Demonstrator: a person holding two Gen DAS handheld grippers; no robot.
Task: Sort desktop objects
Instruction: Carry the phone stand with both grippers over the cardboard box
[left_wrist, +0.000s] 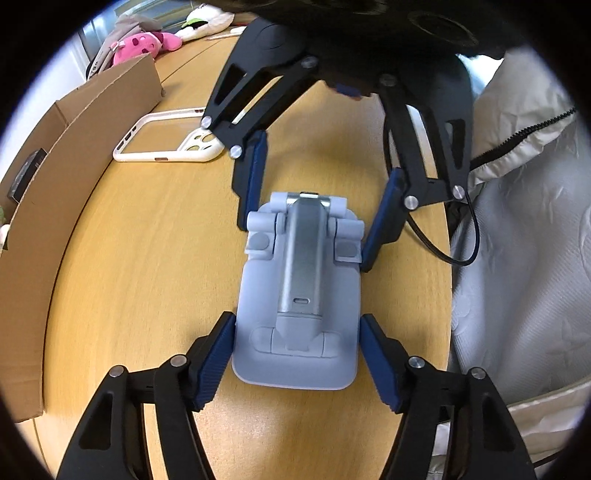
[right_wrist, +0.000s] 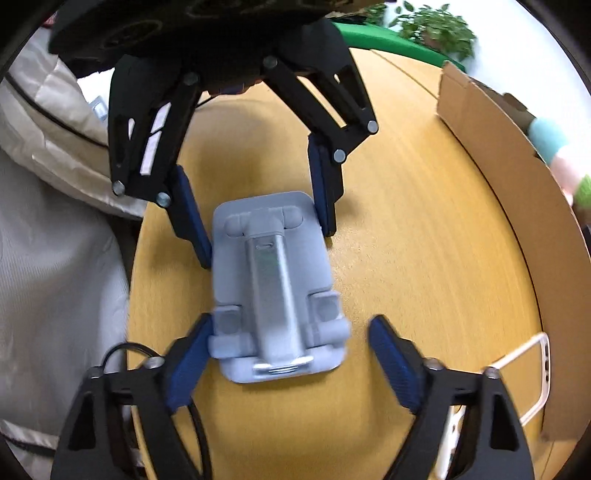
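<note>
While the wide yellow wooden counter (left_wrist: 147, 258) is filling most of both views, a tall brown cardboard box (left_wrist: 44, 221) is standing along its edge at the left of the left wrist view and at the right of the right wrist one. A person's pale quilted jacket (left_wrist: 517, 258) is taking up the right side of the left wrist view.

At the centre of both frames, a pale blue plastic folding phone stand with a silver metal arm (left_wrist: 299, 288) is lying flat on the counter.

The left gripper (left_wrist: 297, 356) is straddling the stand's lower end, its blue-padded fingers (left_wrist: 214, 362) sitting just beside the stand's edges; whether they are pressing on it I cannot tell.

The right gripper (right_wrist: 291, 354) is straddling the opposite end, spread wider than the stand: one pad is lying against the stand's side while the other is standing clear of it.

A white-rimmed clear phone case (left_wrist: 166, 136) is lying at the upper left of the left wrist view, near the box. A pink plush toy (left_wrist: 144, 44) is sitting further up.
</note>
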